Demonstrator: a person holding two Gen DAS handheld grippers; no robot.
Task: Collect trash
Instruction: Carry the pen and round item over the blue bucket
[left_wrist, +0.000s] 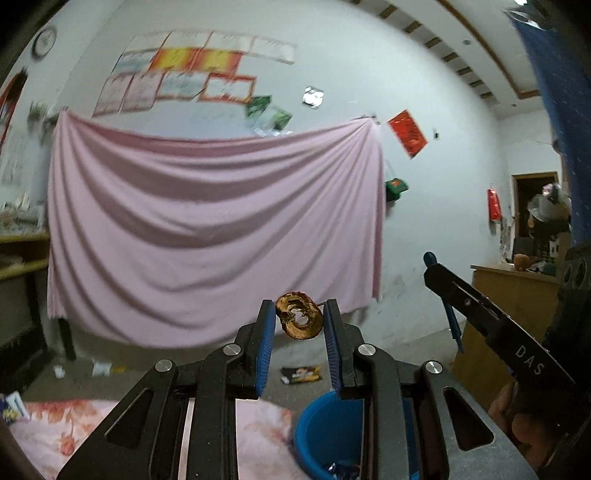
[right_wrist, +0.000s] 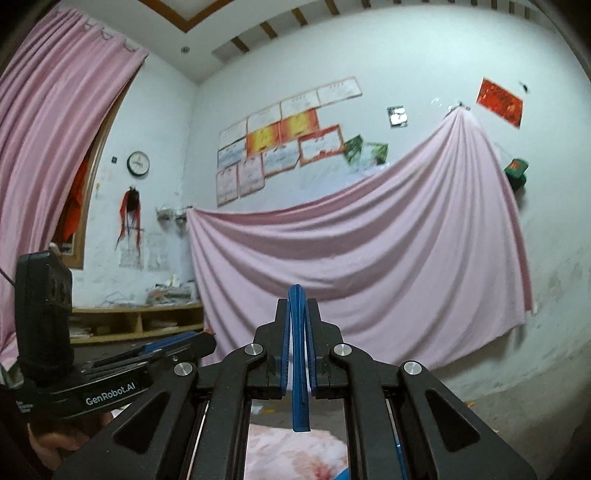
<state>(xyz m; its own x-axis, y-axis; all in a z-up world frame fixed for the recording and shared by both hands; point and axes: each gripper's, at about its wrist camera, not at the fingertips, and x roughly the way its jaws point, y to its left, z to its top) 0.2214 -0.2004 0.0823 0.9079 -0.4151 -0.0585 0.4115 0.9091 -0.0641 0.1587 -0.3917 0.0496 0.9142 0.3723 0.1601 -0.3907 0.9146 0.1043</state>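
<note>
"GenRobot.AI" lettering on left gripper (right_wrist: 177, 349)

Floor (left_wrist: 229, 373) lower frame, dark wrapper (left_wrist: 301, 374) at lower centre, white scraps (left_wrist: 99, 368) lower left, blue bucket (left_wrist: 325, 432) bottom centre, floral cloth (left_wrist: 66, 428) bottom left

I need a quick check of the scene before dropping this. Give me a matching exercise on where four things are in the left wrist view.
Things:
1. brown scrap
2. blue bucket
3. pink sheet
4. wrapper

Places:
a. hung on the wall
b. clamped between the pads of the left gripper
c. lying on the floor
d. low in the view, partly hidden by the gripper's frame

Pairs: 1-b, 2-d, 3-a, 4-c
</note>
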